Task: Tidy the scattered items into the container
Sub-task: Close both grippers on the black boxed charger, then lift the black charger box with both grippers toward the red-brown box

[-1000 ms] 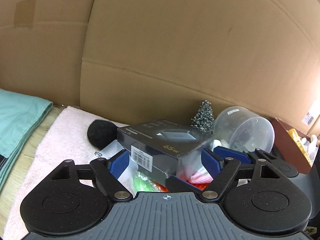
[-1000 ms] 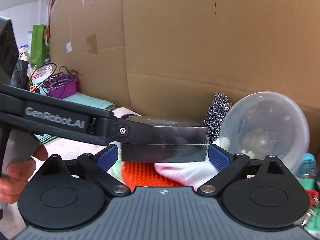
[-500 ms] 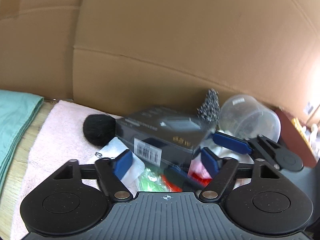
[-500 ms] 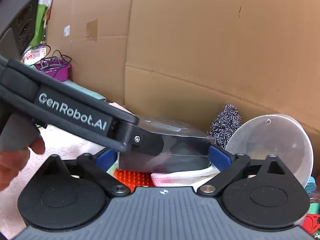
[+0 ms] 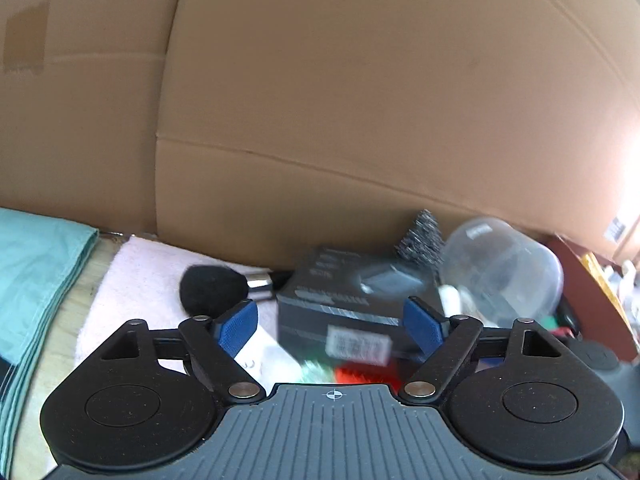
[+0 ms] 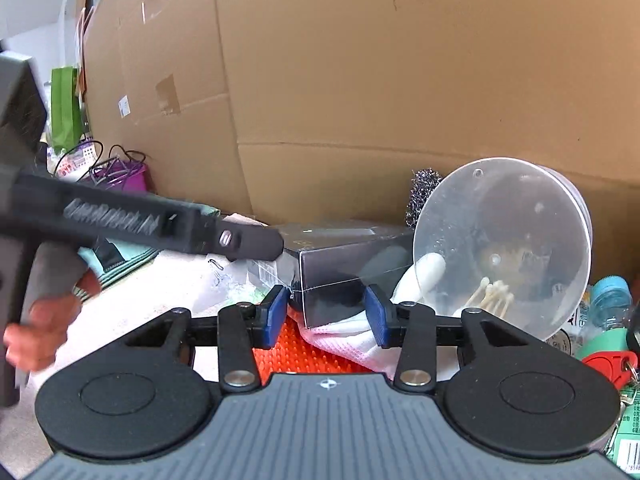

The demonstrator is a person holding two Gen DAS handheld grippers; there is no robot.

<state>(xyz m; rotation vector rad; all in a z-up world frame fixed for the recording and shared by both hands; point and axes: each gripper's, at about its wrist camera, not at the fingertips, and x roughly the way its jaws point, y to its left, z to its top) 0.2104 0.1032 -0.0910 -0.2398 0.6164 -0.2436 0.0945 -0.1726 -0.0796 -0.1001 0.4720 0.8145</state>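
Note:
A black box (image 5: pixel 352 304) with a barcode label lies on a pile of small items on the pink towel (image 5: pixel 148 268). My left gripper (image 5: pixel 332 326) is open, its blue pads wide apart in front of the box and clear of it. In the right wrist view my right gripper (image 6: pixel 326 314) has its pads on both sides of the near end of the box (image 6: pixel 348 268); I cannot tell whether they press on it. The left gripper's finger (image 6: pixel 240 244) reaches the box from the left. A clear round tub (image 6: pixel 504 248) lies on its side at right.
A black powder brush (image 5: pixel 212 290), a steel scourer (image 5: pixel 420 236), an orange spiky pad (image 6: pixel 304 356), a white cloth (image 6: pixel 344 340) and a white packet (image 5: pixel 256 356) lie around the box. A cardboard wall (image 5: pixel 360 100) stands close behind. A teal cloth (image 5: pixel 36 280) lies left; bottles and a red tag (image 6: pixel 608 360) at right.
My left gripper has pulled back from the box and opened wider. My right gripper's pads have narrowed in around the near end of the box. The box has turned somewhat.

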